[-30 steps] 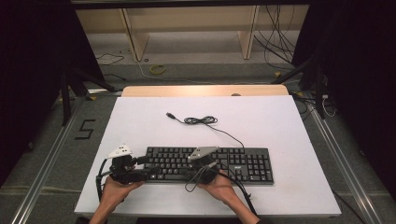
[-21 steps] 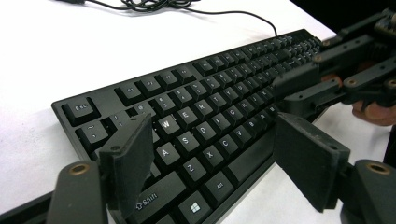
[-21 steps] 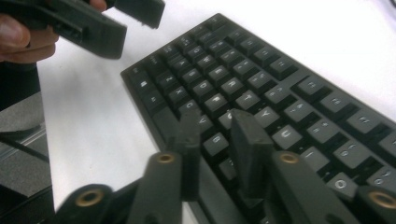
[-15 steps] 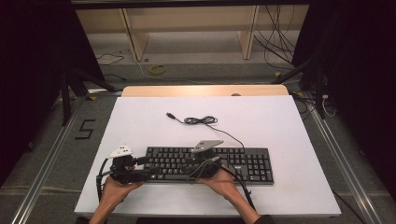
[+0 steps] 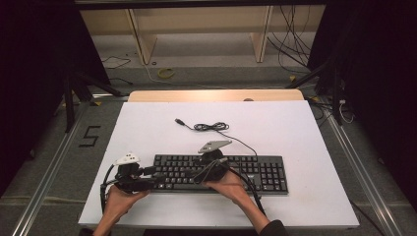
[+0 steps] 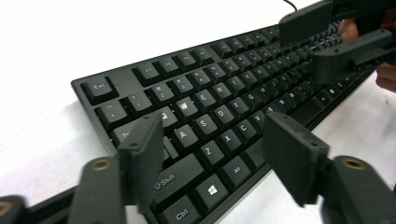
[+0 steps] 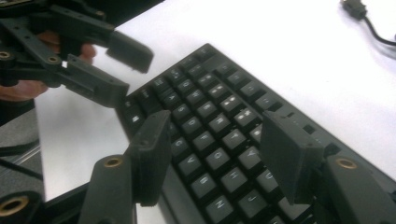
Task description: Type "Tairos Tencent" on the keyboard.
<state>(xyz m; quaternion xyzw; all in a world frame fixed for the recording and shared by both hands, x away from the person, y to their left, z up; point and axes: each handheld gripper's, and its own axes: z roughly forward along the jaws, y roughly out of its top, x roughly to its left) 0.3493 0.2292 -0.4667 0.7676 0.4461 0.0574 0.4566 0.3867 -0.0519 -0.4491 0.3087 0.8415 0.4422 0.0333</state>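
— Fingers (image 6: 144, 158) of the left gripper (image 6: 212, 163) spread fairly wide, just narrowing, gripping nothing; poised over the keyboard (image 5: 219, 173) at its left end, above Shift and Z.
— And the right gripper (image 7: 215, 156)?
— Just opening, nothing between, hanging over the middle letter keys.
— Lie of the keyboard?
— Flat on the white table (image 5: 295, 128), near the front edge, long axis left to right. Directly below both pairs of jaws; neither nearer.
— Beyond the keyboard?
— Its cable (image 5: 211, 127), loosely coiled behind. No containers anywhere.
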